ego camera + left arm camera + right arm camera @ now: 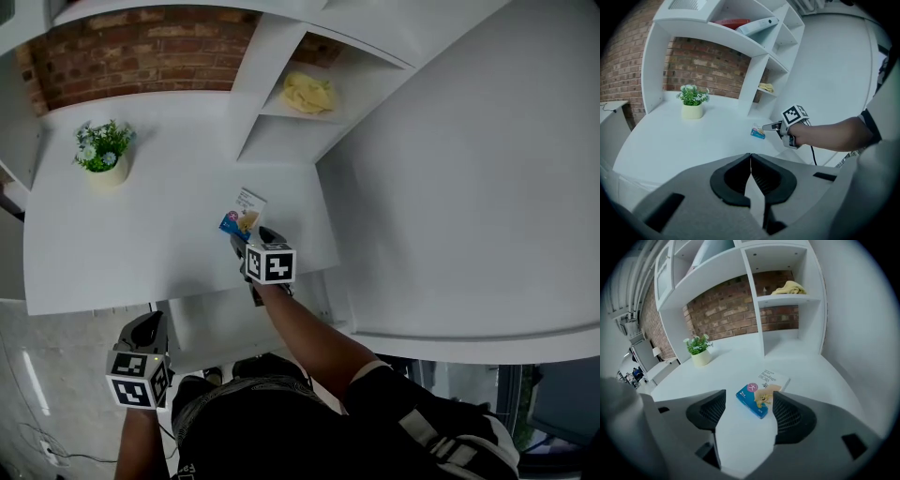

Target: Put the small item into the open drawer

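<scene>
The small item is a blue and white bandage box (242, 217) (759, 397) lying flat on the white desktop (141, 244). My right gripper (246, 236) (747, 411) is open just short of it; the box lies ahead between the two jaw pads, which do not touch it. The left gripper view shows the same box (758, 133) with the right gripper (771, 126) pointing at it. My left gripper (148, 323) (750, 157) is shut and empty, low at the desk's front edge. The open white drawer (216, 323) juts out below the desk, between the two grippers.
A potted plant (101, 155) (699, 350) stands at the desk's back left. A yellow cloth (307, 94) (788, 288) lies on a shelf of the white unit behind the box. A white wall panel (469, 187) borders the desk on the right.
</scene>
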Motion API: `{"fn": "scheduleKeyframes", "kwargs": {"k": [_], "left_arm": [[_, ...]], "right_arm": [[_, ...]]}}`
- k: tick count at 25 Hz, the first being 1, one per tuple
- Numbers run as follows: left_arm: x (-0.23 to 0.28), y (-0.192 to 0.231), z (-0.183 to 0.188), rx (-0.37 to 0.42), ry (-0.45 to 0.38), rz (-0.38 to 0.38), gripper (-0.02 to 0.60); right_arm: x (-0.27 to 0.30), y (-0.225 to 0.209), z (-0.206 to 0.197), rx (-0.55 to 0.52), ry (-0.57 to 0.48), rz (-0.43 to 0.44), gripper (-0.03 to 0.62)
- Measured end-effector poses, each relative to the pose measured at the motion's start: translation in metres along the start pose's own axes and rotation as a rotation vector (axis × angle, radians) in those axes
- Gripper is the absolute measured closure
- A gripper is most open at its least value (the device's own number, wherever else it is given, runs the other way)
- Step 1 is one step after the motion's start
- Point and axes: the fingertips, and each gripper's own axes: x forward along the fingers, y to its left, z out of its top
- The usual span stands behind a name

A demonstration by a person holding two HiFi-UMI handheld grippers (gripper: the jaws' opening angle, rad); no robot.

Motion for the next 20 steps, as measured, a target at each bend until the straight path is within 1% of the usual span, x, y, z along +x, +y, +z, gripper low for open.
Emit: {"fn": "scheduleKeyframes", "kwargs": {"k": [3,8,11,14,16,20], "left_arm": [[0.000,0.000,-0.005,-0.023,0.013,0.017,0.563],[0.000,0.001,-0.012,-0.068,0.019,0.045,0.563],[-0.002,0.004,-0.012,-0.091,0.019,0.073,0.563],[-0.003,0.005,-0.016,-0.104,0.031,0.091,0.563],[-0.003,0.004,-0.018,-0.109,0.036,0.097,0.563],[-0.004,0.005,-0.018,-0.125,0.034,0.105,0.563]], "right_arm": [[0.026,-0.009,0.004,0.028,0.024,-0.046,0.249],[0.064,-0.025,0.007,0.148,0.061,-0.128,0.195],[0.080,-0.032,0.006,0.188,0.086,-0.183,0.161],[0.093,-0.032,0.004,0.195,0.104,-0.208,0.141],[0.100,-0.028,0.002,0.195,0.117,-0.201,0.138],[0.102,-0.037,0.000,0.166,0.149,-0.257,0.126]]}}
